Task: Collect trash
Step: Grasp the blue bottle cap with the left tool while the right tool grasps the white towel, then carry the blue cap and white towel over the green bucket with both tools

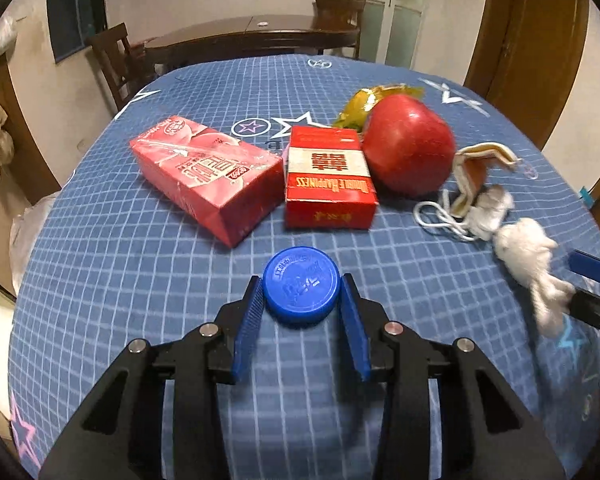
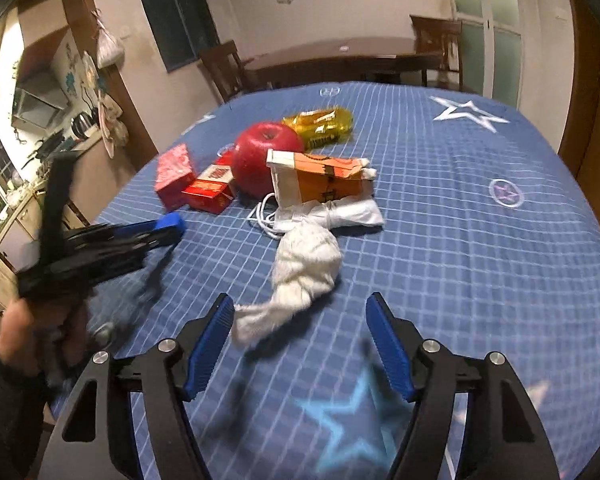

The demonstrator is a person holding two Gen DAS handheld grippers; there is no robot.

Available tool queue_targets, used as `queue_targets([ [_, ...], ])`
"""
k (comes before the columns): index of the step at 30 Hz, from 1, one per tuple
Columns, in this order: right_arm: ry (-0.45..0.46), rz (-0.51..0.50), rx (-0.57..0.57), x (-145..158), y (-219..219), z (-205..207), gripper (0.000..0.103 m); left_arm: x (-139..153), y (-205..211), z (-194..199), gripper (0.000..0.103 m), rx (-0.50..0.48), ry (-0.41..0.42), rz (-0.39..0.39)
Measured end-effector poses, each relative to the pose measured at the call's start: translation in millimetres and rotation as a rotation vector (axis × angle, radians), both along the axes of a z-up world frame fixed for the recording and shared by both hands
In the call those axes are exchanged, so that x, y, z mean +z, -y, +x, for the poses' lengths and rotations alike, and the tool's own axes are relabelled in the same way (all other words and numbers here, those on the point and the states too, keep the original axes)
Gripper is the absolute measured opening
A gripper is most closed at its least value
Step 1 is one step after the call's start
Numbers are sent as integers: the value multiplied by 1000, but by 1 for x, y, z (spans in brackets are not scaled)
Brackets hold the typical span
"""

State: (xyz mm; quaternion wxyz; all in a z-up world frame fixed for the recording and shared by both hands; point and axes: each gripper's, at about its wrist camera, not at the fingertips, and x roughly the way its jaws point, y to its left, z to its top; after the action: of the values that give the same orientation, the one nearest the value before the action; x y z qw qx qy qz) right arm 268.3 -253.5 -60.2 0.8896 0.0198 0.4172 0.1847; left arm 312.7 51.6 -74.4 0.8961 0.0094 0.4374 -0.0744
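A blue bottle cap (image 1: 301,296) lies flat on the blue checked tablecloth (image 1: 120,280). My left gripper (image 1: 301,277) has one blue pad against each side of it, shut on the cap. In the right wrist view the left gripper (image 2: 168,224) shows at the left, blurred, in a person's hand (image 2: 16,336). A twisted wad of white tissue (image 2: 304,264) lies in front of my right gripper (image 2: 300,297), which is open. The wad's tail reaches the left fingertip (image 2: 224,312). The right gripper (image 1: 592,280) is at the right edge of the left wrist view.
Behind the cap lie a pink drink carton (image 1: 208,176), a red cigarette box (image 1: 328,176), a red apple (image 1: 408,144), a yellow wrapper (image 1: 364,104), a torn orange carton (image 2: 324,180) and a white cord (image 1: 440,216). A dark wooden table (image 1: 252,36) with chairs stands beyond.
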Motion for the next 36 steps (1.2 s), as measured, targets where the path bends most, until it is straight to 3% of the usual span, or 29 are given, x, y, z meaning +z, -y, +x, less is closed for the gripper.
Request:
queue_targets([
  [6, -25, -76, -3, -15, -23, 35, 66, 12, -4, -25, 38, -17, 32, -42],
  [11, -3, -143, -22, -22, -33, 40, 45, 11, 3, -33, 38, -33, 36, -60],
  [14, 15, -129, -30, -21, -27, 33, 39, 6, 8, -35, 38, -35, 31, -67],
  [27, 321, -92, -89, 31, 3, -99, 38, 30, 38, -93, 38, -79, 192, -96],
  [36, 454, -95, -134, 63, 28, -174, 38, 64, 87, -136, 38, -153, 342, -105],
])
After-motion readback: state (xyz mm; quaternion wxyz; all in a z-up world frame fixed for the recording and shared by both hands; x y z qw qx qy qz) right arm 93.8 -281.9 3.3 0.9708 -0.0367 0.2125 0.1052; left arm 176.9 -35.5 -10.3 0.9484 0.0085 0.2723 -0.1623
